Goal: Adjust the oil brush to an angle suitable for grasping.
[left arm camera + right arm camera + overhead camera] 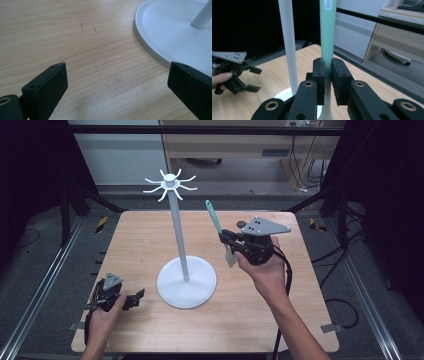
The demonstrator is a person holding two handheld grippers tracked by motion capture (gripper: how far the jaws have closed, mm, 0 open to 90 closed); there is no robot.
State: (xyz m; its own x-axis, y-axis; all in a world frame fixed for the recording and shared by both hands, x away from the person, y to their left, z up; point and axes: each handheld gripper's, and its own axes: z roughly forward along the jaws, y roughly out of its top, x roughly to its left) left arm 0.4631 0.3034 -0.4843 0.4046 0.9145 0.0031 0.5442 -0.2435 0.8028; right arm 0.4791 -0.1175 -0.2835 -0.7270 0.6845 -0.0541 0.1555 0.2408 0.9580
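A spatula (215, 220) with a teal handle and a pale blade stands nearly upright above the table, handle end up. My right gripper (225, 238) is shut on it low on the handle; in the right gripper view the pads (319, 75) press the teal handle (328, 32) from both sides. Just left of it rises a white hook stand (179, 235) with a round base (200, 295) and a ring of hooks (170, 184) on top. My left gripper (136, 299) rests low at the table's near left, open, with nothing between its fingers (50, 85); the stand's base (170, 32) lies just ahead.
The wooden table (150, 235) has bare surface around the stand. A small dark object (241, 224) lies near the far edge behind my right gripper. Black frame rails run along both sides, and cabinets stand beyond the table.
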